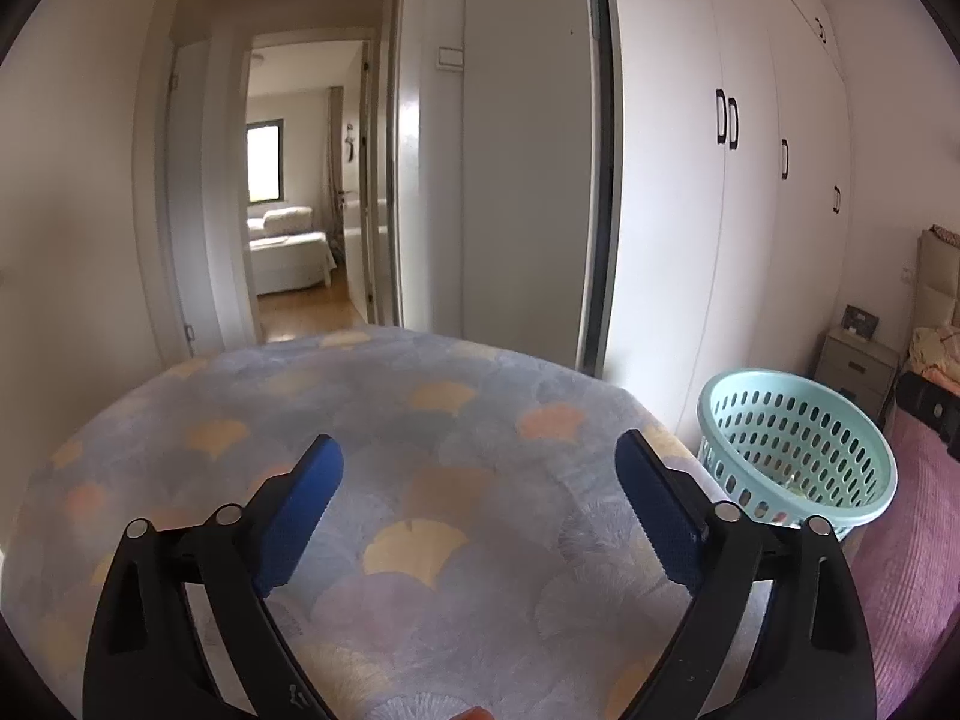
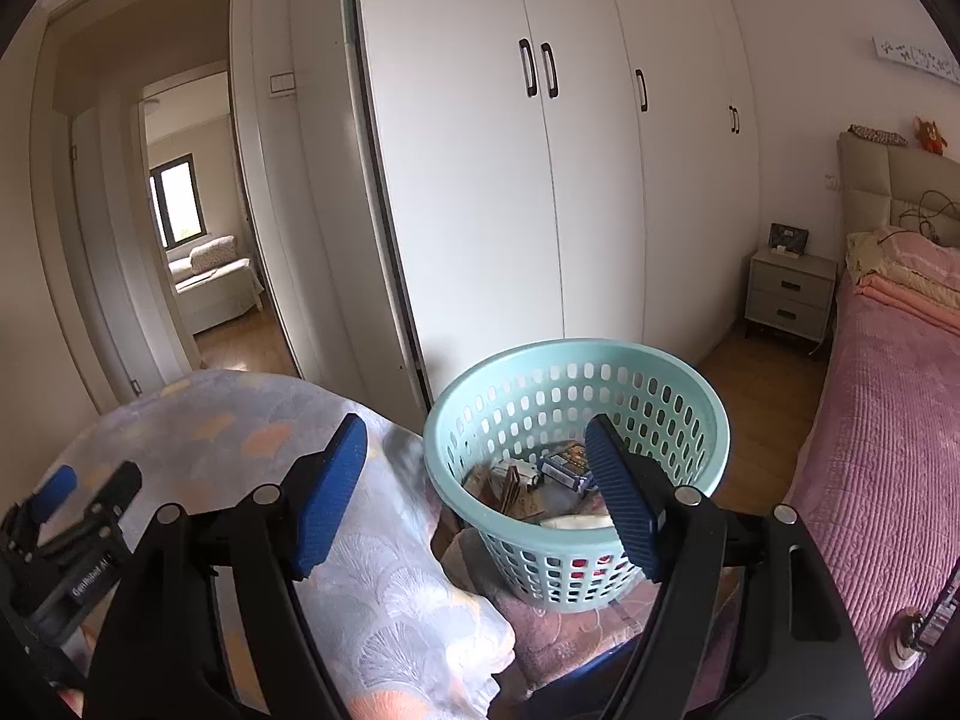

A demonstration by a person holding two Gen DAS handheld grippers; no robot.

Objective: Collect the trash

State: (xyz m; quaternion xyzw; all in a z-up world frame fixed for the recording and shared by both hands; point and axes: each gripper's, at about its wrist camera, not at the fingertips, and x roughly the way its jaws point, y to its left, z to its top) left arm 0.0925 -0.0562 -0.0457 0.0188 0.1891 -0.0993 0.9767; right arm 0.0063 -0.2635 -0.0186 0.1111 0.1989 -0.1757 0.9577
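A pale green perforated basket (image 2: 576,384) stands on a pink-covered surface just right of a table draped in a blue fan-patterned blanket (image 2: 240,420). Inside it lies trash (image 2: 540,480): small boxes, wrappers and paper. My right gripper (image 2: 477,429) hangs open in front of the basket, its right pad over the near rim and nothing between its fingers. My left gripper (image 1: 478,443) is open above the blanket (image 1: 450,420) and holds nothing. In the left wrist view the basket (image 1: 798,444) sits to the right. The left gripper (image 2: 84,489) also shows at the far left of the right wrist view.
White wardrobe doors (image 2: 540,180) rise behind the basket. A bed with a pink cover (image 2: 888,420) runs along the right, with a nightstand (image 2: 789,294) at its head. An open doorway (image 1: 294,210) on the left leads to another room with a wooden floor.
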